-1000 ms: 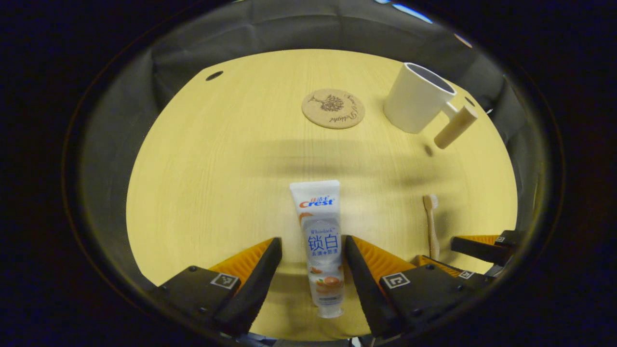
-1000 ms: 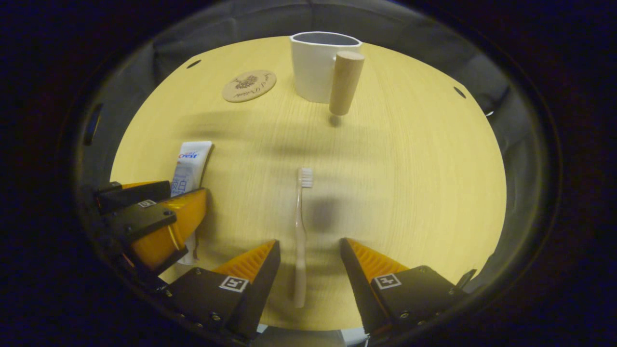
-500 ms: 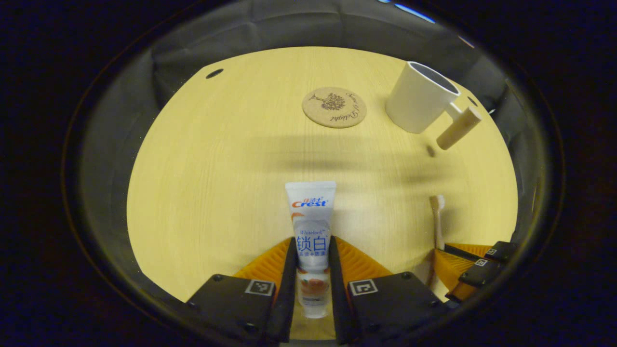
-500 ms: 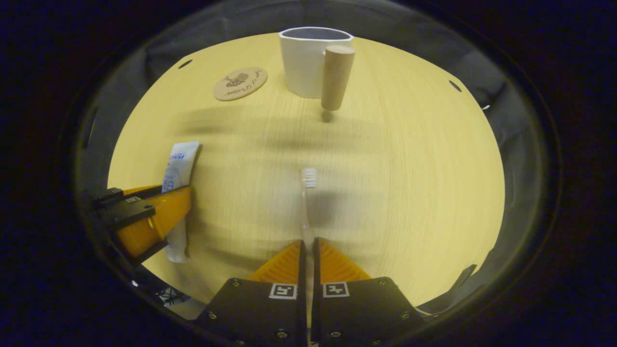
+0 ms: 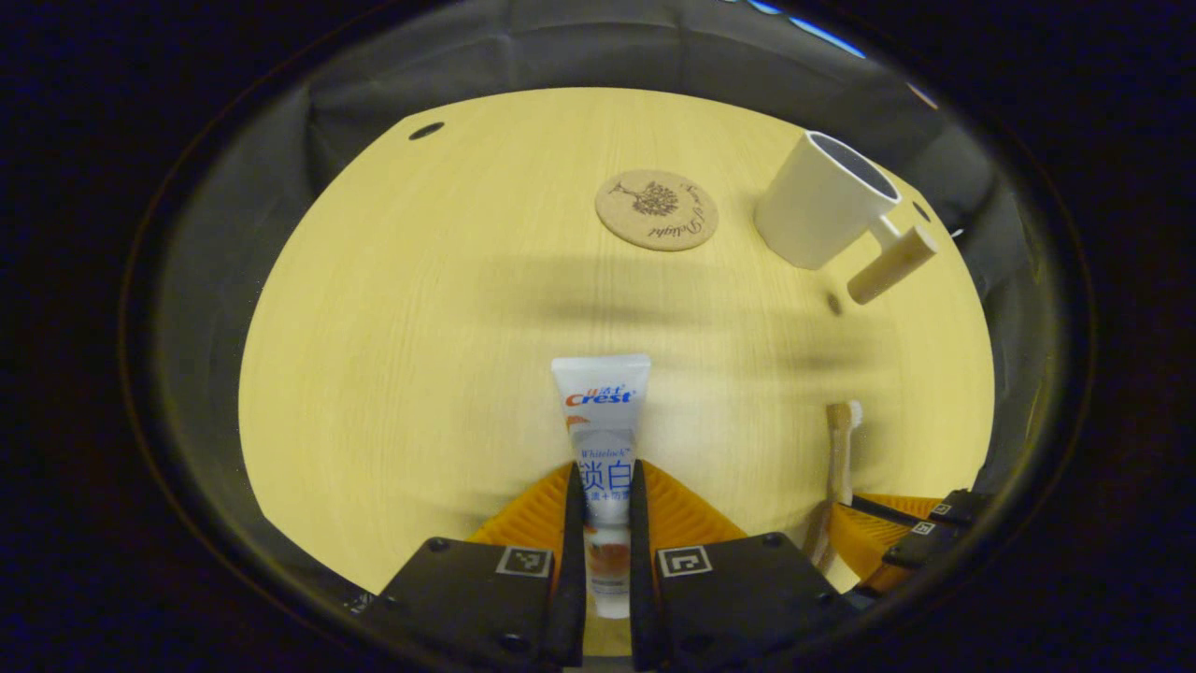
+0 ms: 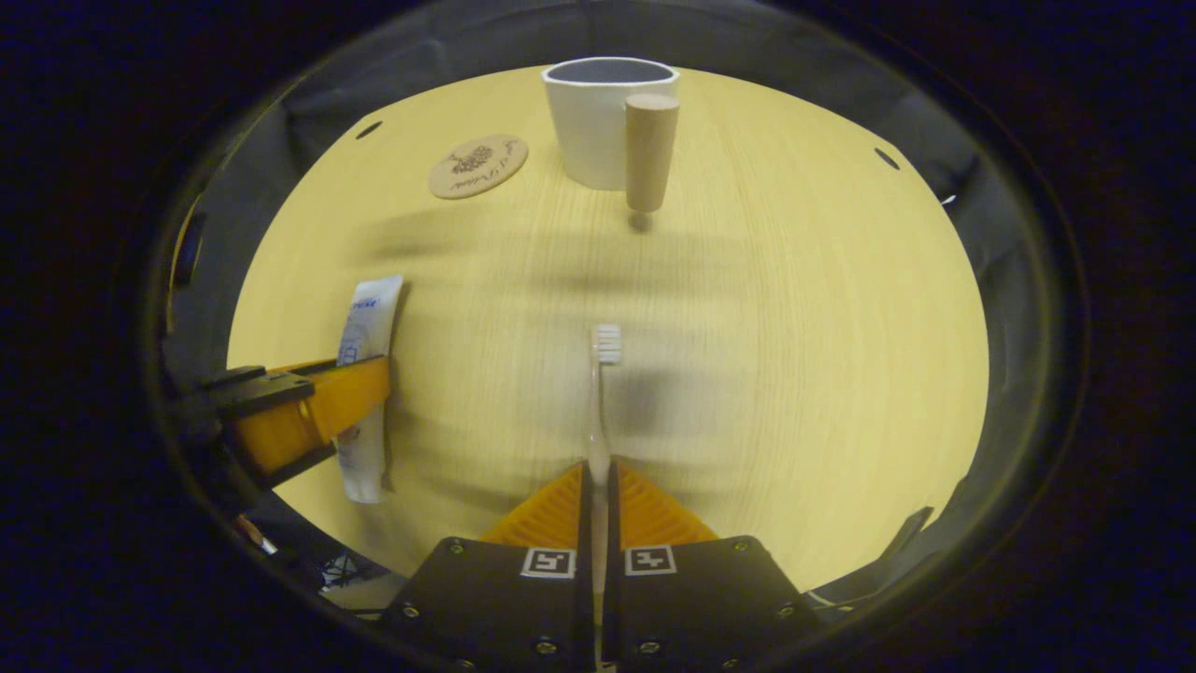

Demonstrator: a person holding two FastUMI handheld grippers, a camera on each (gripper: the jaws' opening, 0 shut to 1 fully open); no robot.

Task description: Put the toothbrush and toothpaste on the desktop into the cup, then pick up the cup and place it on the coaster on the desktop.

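While both sets of fingers are pressing inward, the left gripper (image 5: 607, 486) is clamping the toothpaste (image 5: 603, 439) by the lower half of its tube, with the crimped flat end pointing forward over the desktop (image 5: 420, 327) and the capped end sitting back between the fingers. Seen in the right gripper view, that tube (image 6: 367, 374) is sticking out on both sides of the left gripper (image 6: 318, 411), which is reaching in from the left edge. Closed nearly to touching, the right gripper (image 6: 598, 481) is pinching the thin handle of the toothbrush (image 6: 601, 393), whose bristled head is pointing forward toward the cup (image 6: 598, 131). Whether either item is resting on the wood or raised off it, I cannot tell. Standing upright at the far side of the desktop, the white cup is showing its round wooden handle (image 6: 649, 150) toward the right gripper, and the round cork coaster (image 6: 478, 165) is lying flat just to its left, apart from it. From the left gripper view, the coaster (image 5: 657, 209) is lying ahead, the cup (image 5: 822, 213) is standing to its right, and the toothbrush (image 5: 839, 458) is showing at the lower right in the right gripper (image 5: 846, 523).
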